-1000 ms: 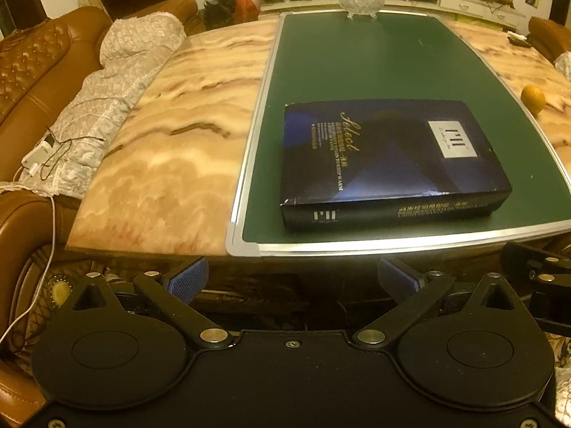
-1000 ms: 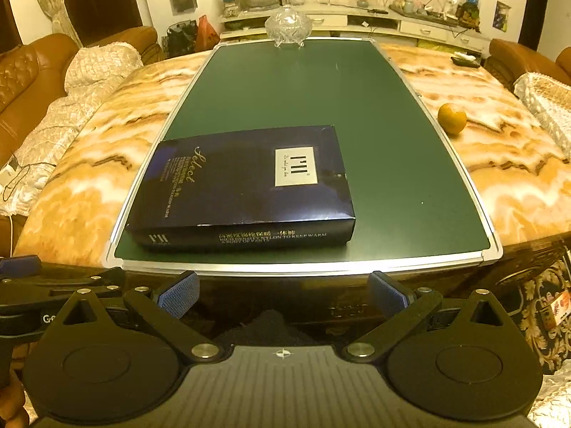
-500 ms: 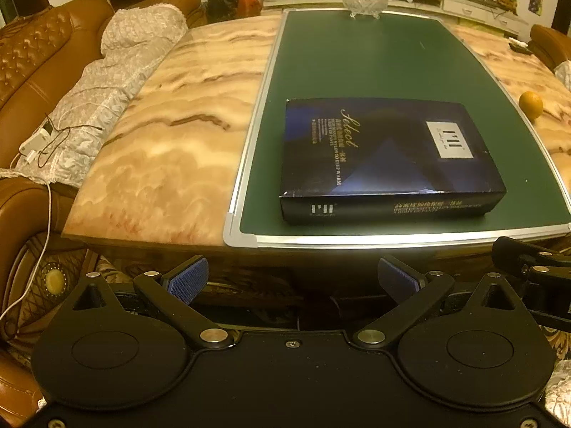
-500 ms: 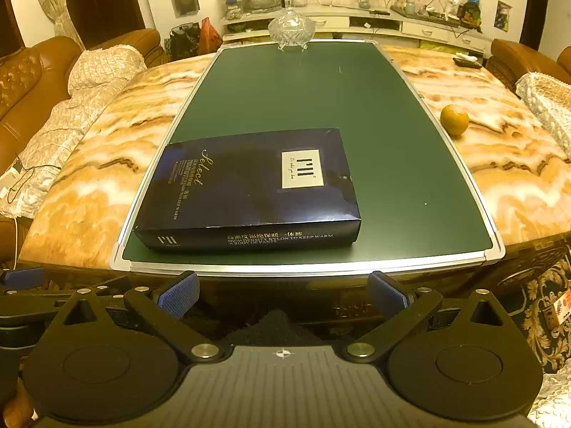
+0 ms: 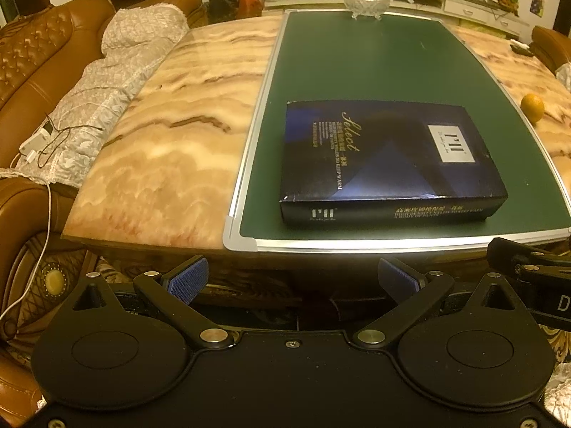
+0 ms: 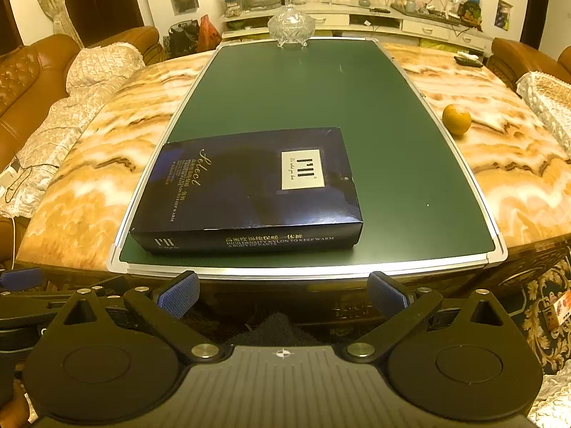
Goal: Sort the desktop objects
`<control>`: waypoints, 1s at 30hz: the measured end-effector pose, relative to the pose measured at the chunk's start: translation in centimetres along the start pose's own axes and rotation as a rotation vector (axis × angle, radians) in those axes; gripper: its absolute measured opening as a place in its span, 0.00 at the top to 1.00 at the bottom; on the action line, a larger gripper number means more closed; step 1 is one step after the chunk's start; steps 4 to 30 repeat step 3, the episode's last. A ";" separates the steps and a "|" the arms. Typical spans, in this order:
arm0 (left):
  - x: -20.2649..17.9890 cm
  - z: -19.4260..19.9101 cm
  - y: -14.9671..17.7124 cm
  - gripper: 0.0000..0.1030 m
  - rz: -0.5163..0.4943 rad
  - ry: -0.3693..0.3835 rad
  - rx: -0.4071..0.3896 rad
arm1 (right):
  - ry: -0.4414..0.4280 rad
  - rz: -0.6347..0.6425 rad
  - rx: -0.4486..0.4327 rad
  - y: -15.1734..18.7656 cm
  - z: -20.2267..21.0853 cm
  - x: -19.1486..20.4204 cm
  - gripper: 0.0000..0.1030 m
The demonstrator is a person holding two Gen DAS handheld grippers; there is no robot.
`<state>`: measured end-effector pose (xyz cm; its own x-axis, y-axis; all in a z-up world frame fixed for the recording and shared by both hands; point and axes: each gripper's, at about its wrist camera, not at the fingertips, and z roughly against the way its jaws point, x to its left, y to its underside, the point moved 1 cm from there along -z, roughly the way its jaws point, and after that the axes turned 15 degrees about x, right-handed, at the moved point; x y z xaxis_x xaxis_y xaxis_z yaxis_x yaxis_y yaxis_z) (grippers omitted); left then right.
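1. Right wrist view: we look along a marble table point(image 6: 107, 149) with tan and white veining that fills most of the picture, with brown leather sofas point(image 6: 32, 71) to either side.
2. On the table lies a long green board point(image 6: 321, 107) with a silver frame, running from the near edge toward the far end.
3. A flat dark blue box point(image 6: 249, 192) rests on the near left part of that board, its front side close to the board's near frame and its left corner almost at the left frame. In the left wrist view the same box point(image 5: 389, 160) sits toward the right of the picture, flat on the board point(image 5: 367, 60).
4. A lace cover point(image 5: 107, 82) drapes over the sofa to the left of the table.
5. We hold the right gripper point(image 6: 283, 294) below and in front of the table's near edge, its blue-padded fingers spread wide with nothing between them.
6. Our left gripper point(image 5: 292, 280) hangs likewise before the table edge, fingers wide apart and empty; the two grippers sit side by side.
7. A lidded glass dish point(image 6: 291, 26) stands at the far end of the board.
8. An orange point(image 6: 456, 118) lies on the marble just beside the board's right frame, well apart from the box.
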<state>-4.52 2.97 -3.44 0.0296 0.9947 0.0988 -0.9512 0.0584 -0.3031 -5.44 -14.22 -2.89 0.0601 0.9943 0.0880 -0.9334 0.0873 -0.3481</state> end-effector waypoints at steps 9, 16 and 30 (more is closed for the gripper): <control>-0.1 0.0 0.0 0.00 0.000 0.001 0.000 | -0.002 -0.003 0.001 -0.1 0.0 -0.1 0.00; -0.1 0.0 0.0 0.00 0.000 0.001 0.000 | -0.002 -0.003 0.001 -0.1 0.0 -0.1 0.00; -0.1 0.0 0.0 0.00 0.000 0.001 0.000 | -0.002 -0.003 0.001 -0.1 0.0 -0.1 0.00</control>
